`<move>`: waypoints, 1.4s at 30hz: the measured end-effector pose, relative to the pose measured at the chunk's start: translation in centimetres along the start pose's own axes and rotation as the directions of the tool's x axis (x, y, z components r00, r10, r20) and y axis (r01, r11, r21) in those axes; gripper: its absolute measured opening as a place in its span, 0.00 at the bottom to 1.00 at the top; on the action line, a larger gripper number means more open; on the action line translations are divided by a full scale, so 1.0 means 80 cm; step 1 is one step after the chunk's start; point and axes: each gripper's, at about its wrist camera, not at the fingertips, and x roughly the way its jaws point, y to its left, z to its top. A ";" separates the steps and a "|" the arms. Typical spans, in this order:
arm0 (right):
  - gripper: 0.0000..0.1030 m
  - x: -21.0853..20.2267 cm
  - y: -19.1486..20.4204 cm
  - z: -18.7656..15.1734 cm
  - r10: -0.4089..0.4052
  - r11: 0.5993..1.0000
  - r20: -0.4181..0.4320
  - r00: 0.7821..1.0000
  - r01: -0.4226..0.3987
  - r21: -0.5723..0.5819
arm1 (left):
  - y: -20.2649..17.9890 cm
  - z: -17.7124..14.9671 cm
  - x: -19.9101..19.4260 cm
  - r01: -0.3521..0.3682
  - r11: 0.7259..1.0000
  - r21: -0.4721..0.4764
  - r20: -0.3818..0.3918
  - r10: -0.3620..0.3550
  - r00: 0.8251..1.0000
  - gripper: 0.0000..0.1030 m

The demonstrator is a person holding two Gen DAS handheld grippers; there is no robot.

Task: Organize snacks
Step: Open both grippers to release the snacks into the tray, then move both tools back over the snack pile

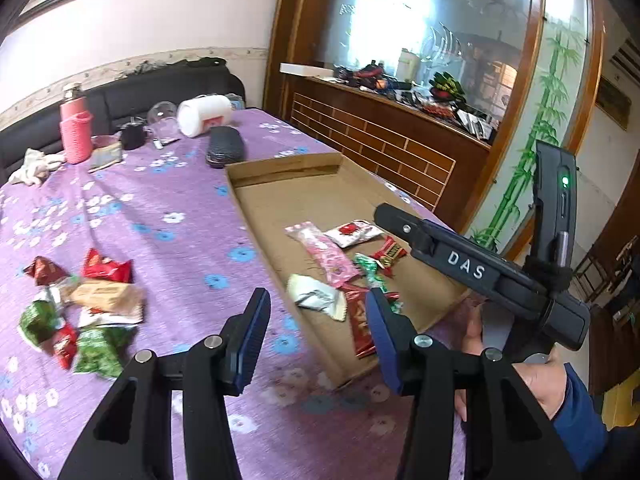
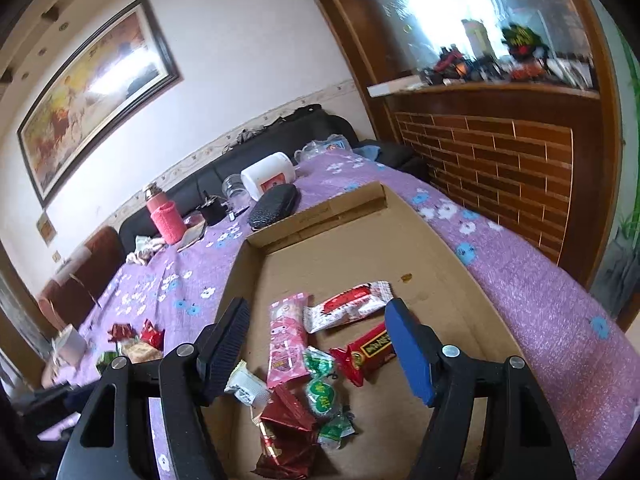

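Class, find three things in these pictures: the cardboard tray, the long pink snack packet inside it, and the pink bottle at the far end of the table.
cardboard tray [image 2: 360, 264]: right wrist view, bare floor.
long pink snack packet [image 2: 286, 340]: right wrist view, wrapper's middle.
pink bottle [image 1: 76, 130]: left wrist view, knitted sleeve.

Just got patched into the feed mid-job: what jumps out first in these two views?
The shallow cardboard tray on the purple flowered tablecloth stands out, with wrapped snacks clustered at its near end, including a long pink packet. To its left, a loose pile of red and green snacks lies on the cloth. The left gripper and the right gripper are open and empty.
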 end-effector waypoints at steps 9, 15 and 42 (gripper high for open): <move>0.72 -0.004 0.071 -0.006 0.009 0.992 -0.072 0.997 -0.018 -0.127 | 0.056 -0.013 -0.039 -0.080 0.995 -0.066 0.025 0.082 0.996 0.53; 0.72 0.000 0.136 -0.012 0.073 0.970 -0.137 0.988 -0.103 -0.219 | 0.112 -0.030 -0.062 -0.139 0.980 -0.144 0.011 0.143 0.990 0.53; 0.72 0.122 0.209 -0.041 0.272 0.947 -0.331 0.904 -0.313 -0.077 | 0.300 -0.034 -0.036 -0.331 0.914 -0.235 -0.196 0.289 0.937 0.64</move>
